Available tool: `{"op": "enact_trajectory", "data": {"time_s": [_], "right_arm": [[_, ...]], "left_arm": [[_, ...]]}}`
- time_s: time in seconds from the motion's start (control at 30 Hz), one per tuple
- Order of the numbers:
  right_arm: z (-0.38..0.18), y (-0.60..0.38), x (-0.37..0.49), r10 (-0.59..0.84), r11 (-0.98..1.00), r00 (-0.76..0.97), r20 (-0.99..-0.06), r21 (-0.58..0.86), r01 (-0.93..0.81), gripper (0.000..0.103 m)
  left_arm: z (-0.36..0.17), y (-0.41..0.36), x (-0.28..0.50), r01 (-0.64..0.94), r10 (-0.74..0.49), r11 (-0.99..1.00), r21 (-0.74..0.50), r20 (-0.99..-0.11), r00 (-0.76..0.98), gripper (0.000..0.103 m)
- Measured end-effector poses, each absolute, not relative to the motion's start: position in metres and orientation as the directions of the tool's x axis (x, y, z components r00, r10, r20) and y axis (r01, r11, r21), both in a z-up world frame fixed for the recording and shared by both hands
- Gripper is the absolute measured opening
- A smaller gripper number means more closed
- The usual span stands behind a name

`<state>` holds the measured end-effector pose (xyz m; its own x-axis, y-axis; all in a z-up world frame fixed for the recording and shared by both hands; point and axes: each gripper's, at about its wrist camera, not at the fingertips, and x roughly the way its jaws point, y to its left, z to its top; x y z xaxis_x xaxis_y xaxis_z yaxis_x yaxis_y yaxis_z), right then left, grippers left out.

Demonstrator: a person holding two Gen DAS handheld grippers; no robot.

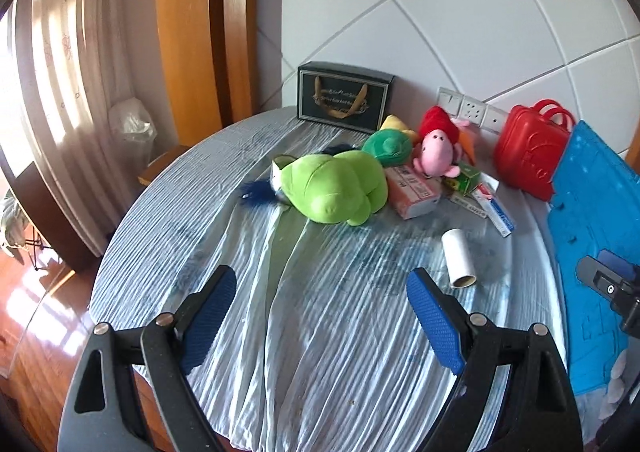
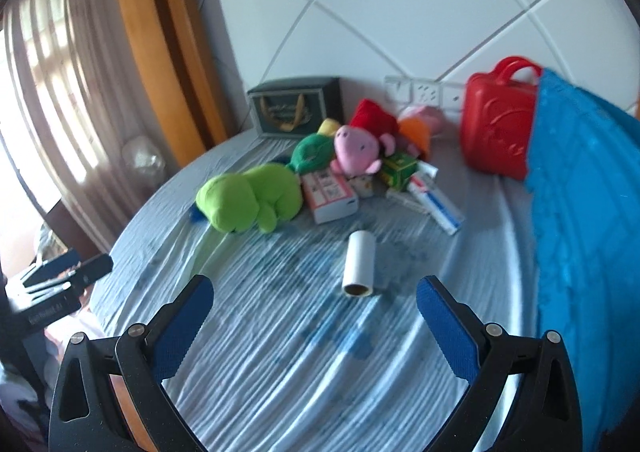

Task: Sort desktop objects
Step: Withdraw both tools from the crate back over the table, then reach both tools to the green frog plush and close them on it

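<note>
A heap of objects lies at the back of the round table: a lime green plush [image 1: 334,188] [image 2: 250,200], a dark green plush [image 1: 388,146], a pink pig plush with a red hat [image 1: 436,150] [image 2: 356,150], a pinkish box [image 1: 414,190] [image 2: 330,196], a small green box [image 1: 466,179] and a toothpaste box [image 1: 496,208] [image 2: 438,206]. A white paper roll [image 1: 460,258] [image 2: 360,264] lies apart, nearer to me. My left gripper [image 1: 320,284] is open over bare cloth. My right gripper [image 2: 314,292] is open too, just short of the roll.
A striped blue-grey cloth [image 1: 320,352] covers the table. A dark gift box [image 1: 344,96] stands at the back wall, a red plastic case [image 1: 530,150] [image 2: 496,132] at the back right, and a blue mat [image 1: 592,252] [image 2: 584,252] along the right edge. Wall sockets [image 1: 472,108] sit behind the heap.
</note>
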<state>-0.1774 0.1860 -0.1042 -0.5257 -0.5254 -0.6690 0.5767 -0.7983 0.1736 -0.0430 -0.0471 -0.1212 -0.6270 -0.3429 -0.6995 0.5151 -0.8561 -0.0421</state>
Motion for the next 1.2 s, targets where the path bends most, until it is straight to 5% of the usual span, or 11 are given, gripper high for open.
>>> {"op": "enact_trajectory", "data": {"time_s": [0.33, 0.77, 0.97, 1.2], "right_arm": [[-0.136, 0.163, -0.223, -0.546, -0.787, -0.461, -0.7, 0.239, 0.568, 0.103], [-0.15, 0.108, -0.268, -0.38, -0.892, -0.527, -0.76, 0.15, 0.427, 0.103], [-0.168, 0.09, -0.279, -0.329, -0.907, -0.494, -0.805, 0.124, 0.403, 0.103], [-0.193, 0.036, -0.292, -0.366, -0.865, -0.416, -0.832, 0.14, 0.482, 0.103]], "left_arm": [[-0.145, -0.094, -0.089, 0.545, -0.335, -0.838, -0.033, -0.756, -0.562, 0.088], [-0.226, -0.143, -0.274, 0.362, -0.166, -0.932, -0.036, -0.843, -0.511, 0.088], [-0.264, -0.194, -0.258, 0.384, -0.148, -0.922, -0.049, -0.872, -0.466, 0.089], [-0.284, -0.247, -0.22, 0.485, -0.278, -0.872, 0.071, -0.886, -0.371, 0.091]]}}
